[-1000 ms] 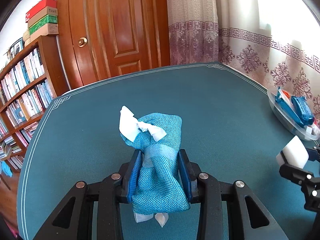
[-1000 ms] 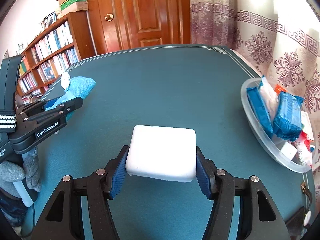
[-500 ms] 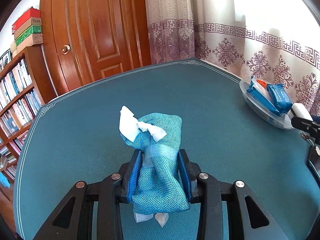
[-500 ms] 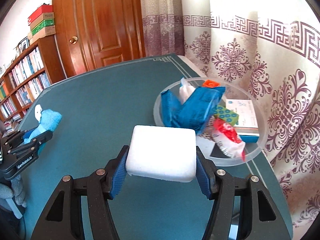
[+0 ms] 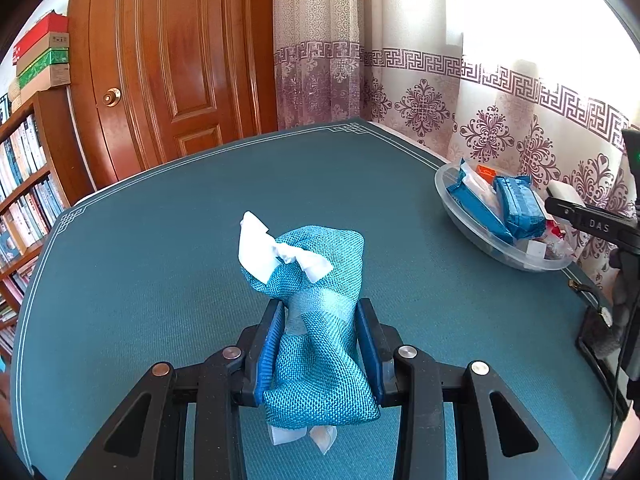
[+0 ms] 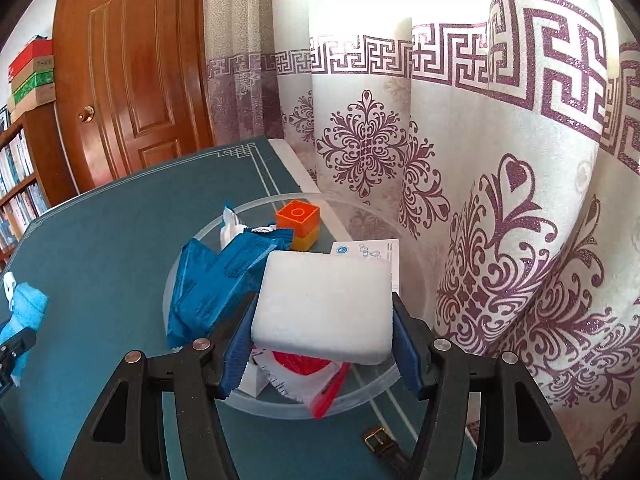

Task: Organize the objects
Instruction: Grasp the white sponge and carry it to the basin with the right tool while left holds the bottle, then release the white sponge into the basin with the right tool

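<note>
Sponge over bowl in right view, pouch gripped in left

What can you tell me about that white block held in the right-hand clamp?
The white block is a thick rounded slab, matte and faintly pitted like foam or sponge. The right gripper is shut on its two sides with blue pads, holding it roughly level above the clear bowl of packets, touching nothing else.
</note>
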Demonstrator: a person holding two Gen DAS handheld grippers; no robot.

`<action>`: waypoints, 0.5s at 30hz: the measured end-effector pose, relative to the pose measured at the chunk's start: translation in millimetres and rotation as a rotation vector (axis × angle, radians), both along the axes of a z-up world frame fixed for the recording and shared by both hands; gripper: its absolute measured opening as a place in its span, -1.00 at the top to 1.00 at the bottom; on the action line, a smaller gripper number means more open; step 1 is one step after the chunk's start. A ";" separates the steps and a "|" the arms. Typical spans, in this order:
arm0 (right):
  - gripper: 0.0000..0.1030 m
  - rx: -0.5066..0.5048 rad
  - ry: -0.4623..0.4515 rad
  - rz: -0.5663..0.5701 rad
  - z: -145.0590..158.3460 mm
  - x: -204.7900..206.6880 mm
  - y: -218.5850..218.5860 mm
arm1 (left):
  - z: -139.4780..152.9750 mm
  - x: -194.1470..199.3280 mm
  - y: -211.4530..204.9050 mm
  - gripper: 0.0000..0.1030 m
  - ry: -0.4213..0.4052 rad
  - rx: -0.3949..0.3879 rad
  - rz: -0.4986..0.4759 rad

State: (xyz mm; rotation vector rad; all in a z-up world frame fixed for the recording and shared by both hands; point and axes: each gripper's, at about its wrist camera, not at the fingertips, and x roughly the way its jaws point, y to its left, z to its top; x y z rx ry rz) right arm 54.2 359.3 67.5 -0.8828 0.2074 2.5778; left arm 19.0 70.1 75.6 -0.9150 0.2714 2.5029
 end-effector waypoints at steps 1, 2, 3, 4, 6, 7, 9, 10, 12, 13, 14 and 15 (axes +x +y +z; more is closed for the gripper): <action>-0.21 0.002 -0.005 -0.002 -2.0 -3.4 4.2 | 0.6 1.0 2.0 0.24 0.001 -0.002 -0.003; -0.21 0.004 -0.009 0.000 -3.3 -7.0 7.5 | 1.0 1.7 4.1 0.24 0.002 -0.004 -0.007; -0.21 0.006 -0.014 0.003 -4.8 -11.0 10.4 | 1.5 2.3 6.6 0.25 0.002 -0.007 -0.009; -0.21 0.005 -0.023 0.005 -6.4 -15.4 13.0 | 1.9 2.9 8.7 0.24 0.002 -0.009 -0.011; -0.21 -0.008 -0.035 0.019 -9.0 -23.6 17.2 | 2.4 3.2 12.6 0.24 0.001 -0.010 -0.015; -0.21 -0.012 -0.040 0.026 -10.1 -27.5 18.8 | 2.7 3.3 14.3 0.24 0.000 -0.011 -0.017; -0.21 -0.006 -0.052 0.031 -12.5 -35.9 21.5 | 3.0 3.4 17.4 0.24 -0.001 -0.012 -0.020; -0.21 -0.006 -0.060 0.036 -13.9 -39.8 23.3 | 2.5 3.7 19.5 0.24 -0.002 -0.013 -0.020; -0.21 -0.014 -0.069 0.040 -16.0 -46.0 26.9 | 1.9 3.9 22.1 0.24 -0.004 -0.017 -0.021; -0.21 -0.021 -0.071 0.043 -17.0 -47.4 28.4 | 1.9 3.7 23.2 0.25 -0.005 -0.018 -0.022; -0.21 -0.024 -0.072 0.046 -17.4 -48.5 29.7 | 1.8 3.4 24.7 0.24 -0.006 -0.020 -0.022; -0.23 -0.023 -0.072 0.048 -17.7 -49.5 30.5 | 1.7 3.3 25.8 0.24 -0.007 -0.021 -0.023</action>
